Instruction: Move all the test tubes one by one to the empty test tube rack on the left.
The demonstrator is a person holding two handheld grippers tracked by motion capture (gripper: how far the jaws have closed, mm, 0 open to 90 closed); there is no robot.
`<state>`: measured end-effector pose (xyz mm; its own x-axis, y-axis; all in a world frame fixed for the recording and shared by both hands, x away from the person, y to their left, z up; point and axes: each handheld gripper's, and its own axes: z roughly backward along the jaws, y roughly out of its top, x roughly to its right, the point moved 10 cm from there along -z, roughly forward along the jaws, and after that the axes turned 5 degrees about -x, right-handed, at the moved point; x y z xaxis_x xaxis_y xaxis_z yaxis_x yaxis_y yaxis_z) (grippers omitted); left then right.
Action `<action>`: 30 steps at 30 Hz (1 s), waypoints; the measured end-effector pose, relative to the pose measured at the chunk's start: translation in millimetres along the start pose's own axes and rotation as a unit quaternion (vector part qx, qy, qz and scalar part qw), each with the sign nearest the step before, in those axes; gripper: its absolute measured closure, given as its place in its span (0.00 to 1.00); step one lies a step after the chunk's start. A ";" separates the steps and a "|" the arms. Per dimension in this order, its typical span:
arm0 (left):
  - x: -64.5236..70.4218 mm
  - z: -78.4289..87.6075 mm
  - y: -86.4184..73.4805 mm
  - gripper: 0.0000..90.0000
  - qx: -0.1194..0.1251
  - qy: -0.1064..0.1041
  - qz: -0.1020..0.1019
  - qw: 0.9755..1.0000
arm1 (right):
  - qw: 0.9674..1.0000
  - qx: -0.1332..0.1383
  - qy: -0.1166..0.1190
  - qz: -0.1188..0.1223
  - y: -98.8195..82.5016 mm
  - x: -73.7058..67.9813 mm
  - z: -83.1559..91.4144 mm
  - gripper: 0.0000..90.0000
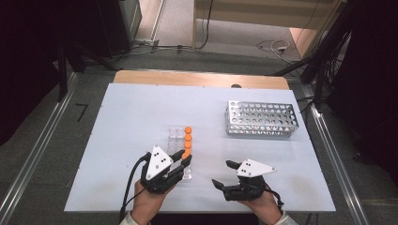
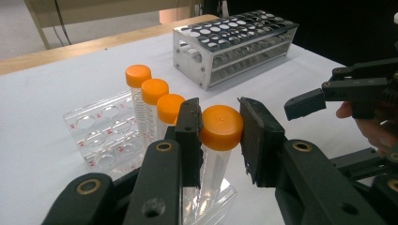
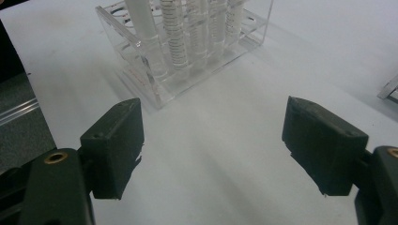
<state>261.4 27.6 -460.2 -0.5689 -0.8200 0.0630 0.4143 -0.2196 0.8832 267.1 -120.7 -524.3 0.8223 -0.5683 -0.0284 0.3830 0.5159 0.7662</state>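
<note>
The tube (image 2: 217, 140), clear plastic with a smooth round orange cap, stands upright at the near end of the clear rack (image 2: 101, 136), just below centre in the left gripper view. The left gripper (image 2: 219, 133) has its black jaws closed on that cap, one flat pad on each side. Three more orange-capped tubes (image 2: 151, 101) stand in a row behind it, running toward the upper left of that view. The rack is a see-through block with round holes and red marks, sitting on the white counter (image 1: 131, 117) near the middle of the high view.

The left hand (image 1: 148, 199) comes in at the lower left of centre in the high view, gripper angled up toward the rack. The right gripper (image 1: 224, 174) lies low at the lower right, pointing left, its jaws wide apart with nothing between them. A metal rack (image 1: 262, 118), perforated and shiny, stands at the upper right, well apart from both.
</note>
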 end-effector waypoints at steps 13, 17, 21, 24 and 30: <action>-0.5 -2.7 -3.2 0.77 -0.006 -0.001 0.002 1.000 | 1.000 -0.001 0.000 0.003 -0.4 -0.1 -0.6 0.22; -0.4 -2.8 -3.4 0.77 -0.007 -0.001 0.002 1.000 | 1.000 -0.001 0.000 0.002 -0.3 -0.2 -0.5 0.22; -0.4 -3.6 -3.9 0.77 -0.007 -0.003 0.002 1.000 | 1.000 -0.001 0.000 0.003 -0.4 -0.1 -0.6 0.22; -0.3 -3.7 -3.8 0.76 -0.007 -0.005 0.002 1.000 | 1.000 -0.001 0.000 0.003 -0.4 -0.1 -0.6 0.22; -0.3 -3.3 -3.7 0.76 -0.007 -0.006 0.002 1.000 | 1.000 -0.001 0.000 0.003 -0.4 0.0 -0.7 0.22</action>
<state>262.4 26.9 -465.0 -0.5755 -0.8146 0.0720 0.4261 -0.2236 0.8766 267.2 -120.5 -525.1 0.8244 -0.5656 -0.0240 0.3795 0.5207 0.7647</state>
